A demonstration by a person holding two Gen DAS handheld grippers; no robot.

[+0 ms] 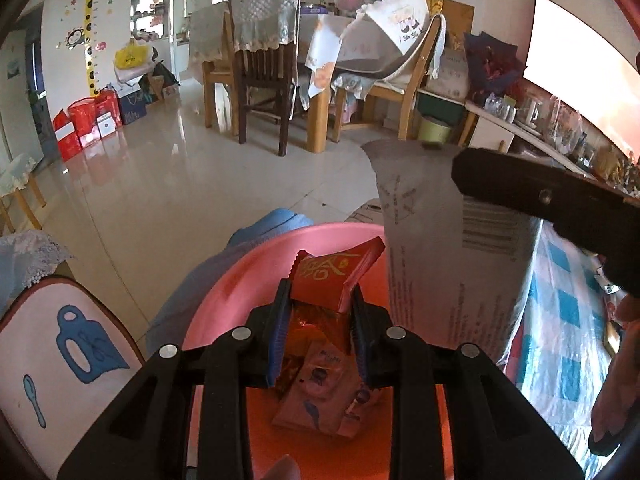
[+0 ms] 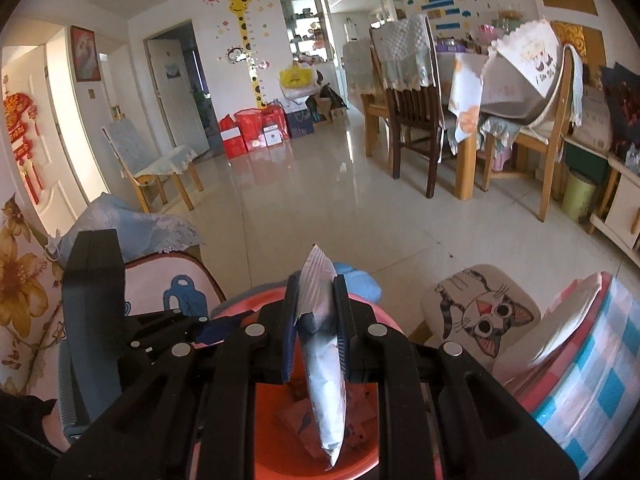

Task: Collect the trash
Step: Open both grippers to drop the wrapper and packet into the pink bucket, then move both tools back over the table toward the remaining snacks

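Both hand-held grippers clamp wrappers [image 1: 332, 280] [image 2: 324, 360] over pink bin [image 1: 240, 280].

daylight fills the room, bright and a little washed out. the glossy floor [image 2: 320, 184] shows pale glare and reflections of the chairs and red boxes [image 2: 248, 132]. a screen [image 1: 580, 64] at right is blown out to white. both views bulge with fisheye curve, dark at the corners. the pink bin [image 1: 256, 264] glows orange inside; nearby edges look soft.
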